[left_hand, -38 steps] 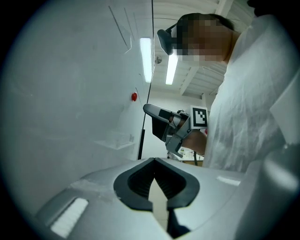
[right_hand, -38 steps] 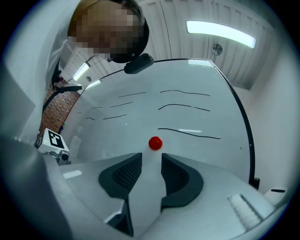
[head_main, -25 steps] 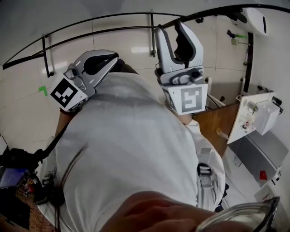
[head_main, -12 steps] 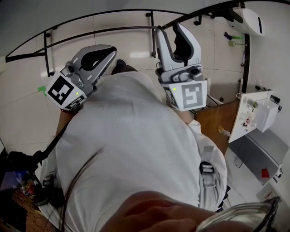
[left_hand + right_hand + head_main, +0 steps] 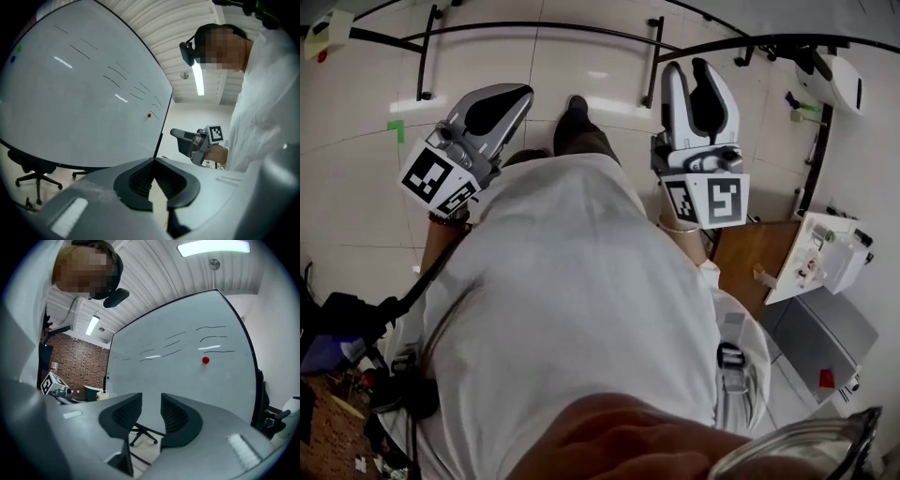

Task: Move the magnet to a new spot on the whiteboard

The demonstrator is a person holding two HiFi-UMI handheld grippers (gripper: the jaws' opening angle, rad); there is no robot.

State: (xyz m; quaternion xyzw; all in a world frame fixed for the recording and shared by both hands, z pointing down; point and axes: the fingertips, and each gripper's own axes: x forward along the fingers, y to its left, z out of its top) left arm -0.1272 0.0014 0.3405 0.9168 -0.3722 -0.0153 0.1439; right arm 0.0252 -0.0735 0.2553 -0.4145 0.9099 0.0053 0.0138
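A small red magnet sticks to the whiteboard near its right edge, below some black wavy lines. The right gripper view also has this magnet on the board. My left gripper points at the board from well short of it, its tips together and holding nothing. My right gripper is also far from the board, with a narrow empty gap between its pads. In the head view both grippers, left and right, are raised in front of my white shirt.
A green magnet and a blue one sit at the board's upper left. An office chair stands below the board. To my right are a wooden table and a white box.
The head view has swung, so both grippers sit lower and further right in it, and a shoe now shows on the floor between them. Jaw states look unchanged.
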